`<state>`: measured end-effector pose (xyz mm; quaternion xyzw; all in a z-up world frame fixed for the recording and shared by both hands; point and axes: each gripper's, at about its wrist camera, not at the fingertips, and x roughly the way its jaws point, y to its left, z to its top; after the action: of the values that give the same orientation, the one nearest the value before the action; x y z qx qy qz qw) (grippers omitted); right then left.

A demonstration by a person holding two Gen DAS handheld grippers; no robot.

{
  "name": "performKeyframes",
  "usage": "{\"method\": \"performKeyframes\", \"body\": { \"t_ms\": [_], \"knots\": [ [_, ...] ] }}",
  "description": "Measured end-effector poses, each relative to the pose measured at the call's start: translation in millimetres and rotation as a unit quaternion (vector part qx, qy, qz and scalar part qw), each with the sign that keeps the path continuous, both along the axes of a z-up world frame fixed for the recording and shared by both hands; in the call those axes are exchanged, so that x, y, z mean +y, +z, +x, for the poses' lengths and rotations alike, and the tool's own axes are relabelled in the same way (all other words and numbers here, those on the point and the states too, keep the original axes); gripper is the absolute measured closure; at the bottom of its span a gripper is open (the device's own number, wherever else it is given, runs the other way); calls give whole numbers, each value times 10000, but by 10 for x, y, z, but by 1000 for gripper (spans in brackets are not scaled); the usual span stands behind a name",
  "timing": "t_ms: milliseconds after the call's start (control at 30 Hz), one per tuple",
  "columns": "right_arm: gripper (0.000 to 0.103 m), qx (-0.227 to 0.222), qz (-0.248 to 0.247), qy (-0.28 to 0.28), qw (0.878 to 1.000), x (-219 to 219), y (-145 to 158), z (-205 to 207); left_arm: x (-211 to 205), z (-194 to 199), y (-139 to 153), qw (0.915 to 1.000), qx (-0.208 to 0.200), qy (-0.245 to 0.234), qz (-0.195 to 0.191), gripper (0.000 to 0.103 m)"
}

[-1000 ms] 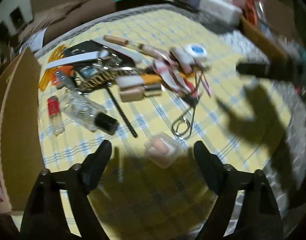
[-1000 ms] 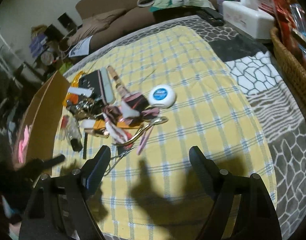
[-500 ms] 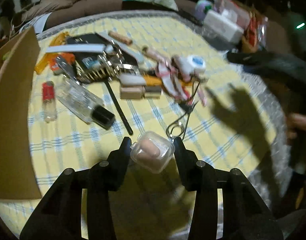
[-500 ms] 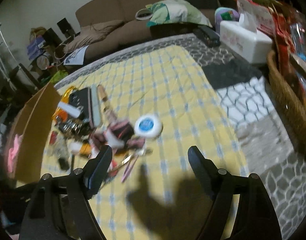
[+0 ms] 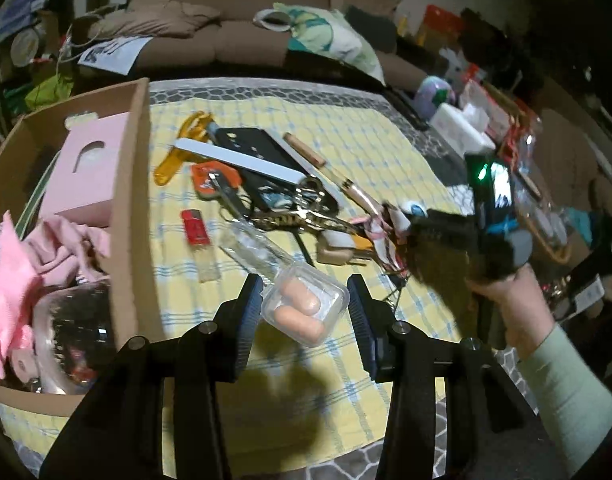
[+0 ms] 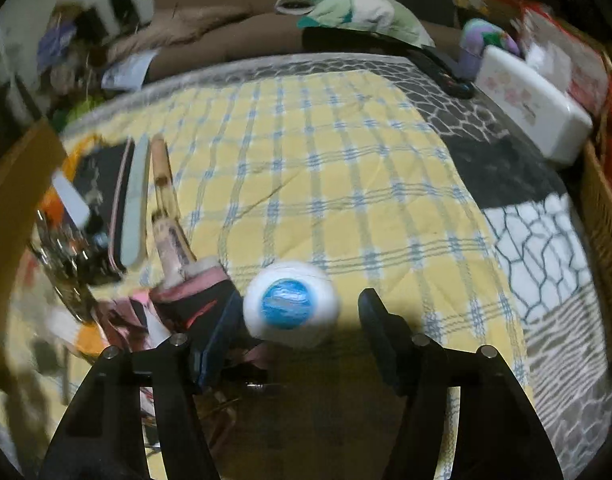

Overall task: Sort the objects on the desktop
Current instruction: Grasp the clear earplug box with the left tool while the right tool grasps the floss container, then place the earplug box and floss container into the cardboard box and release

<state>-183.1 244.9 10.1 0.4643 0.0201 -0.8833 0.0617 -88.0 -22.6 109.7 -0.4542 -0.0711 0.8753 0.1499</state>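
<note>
Since the earlier frames the left gripper (image 5: 305, 307) has lifted the clear earplug case (image 5: 304, 305) off the yellow checked cloth (image 5: 370, 148); it stays clamped on the case beside the cardboard box (image 5: 135, 216). The right gripper (image 6: 301, 314) has come down around the white round container (image 6: 291, 305). Its jaws have just been closing, with a gap still showing at the right pad.
</note>
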Motion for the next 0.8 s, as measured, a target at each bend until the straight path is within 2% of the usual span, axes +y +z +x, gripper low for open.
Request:
{"method": "performKeyframes", "body": {
  "t_ms": [33, 67, 267, 333, 467, 533, 667, 800],
  "knots": [
    [41, 49, 244, 122, 9996, -77, -31, 10, -53, -1, 25, 10000, 20, 37, 35, 62],
    [51, 146, 321, 174, 9992, -108, -27, 23, -118, 1, 57, 9999, 43, 71, 88, 62],
    [53, 55, 91, 7, 9999, -46, 71, 15, -609, 75, 230, 9988, 143, 426, 194, 62],
    [53, 139, 18, -52, 9999, -21, 204, 63, -827, 99, 281, 9980, 169, 581, 206, 62],
    [53, 544, -155, 24, 9984, -65, 671, 245, -1326, 159, 325, 9953, 126, 921, 263, 62],
    [53, 770, -391, 250, 9959, -209, 949, 388, -1537, 178, 295, 9939, 33, 1047, 336, 62],
    [53, 998, -961, 965, 9856, -709, 1357, 650, -1874, 204, 149, 9896, -190, 1217, 744, 62],
    [53, 897, -1476, 1814, 9681, -1400, 1507, 836, -1936, 206, -28, 9902, -385, 1261, 453, 62]
  ]
}}
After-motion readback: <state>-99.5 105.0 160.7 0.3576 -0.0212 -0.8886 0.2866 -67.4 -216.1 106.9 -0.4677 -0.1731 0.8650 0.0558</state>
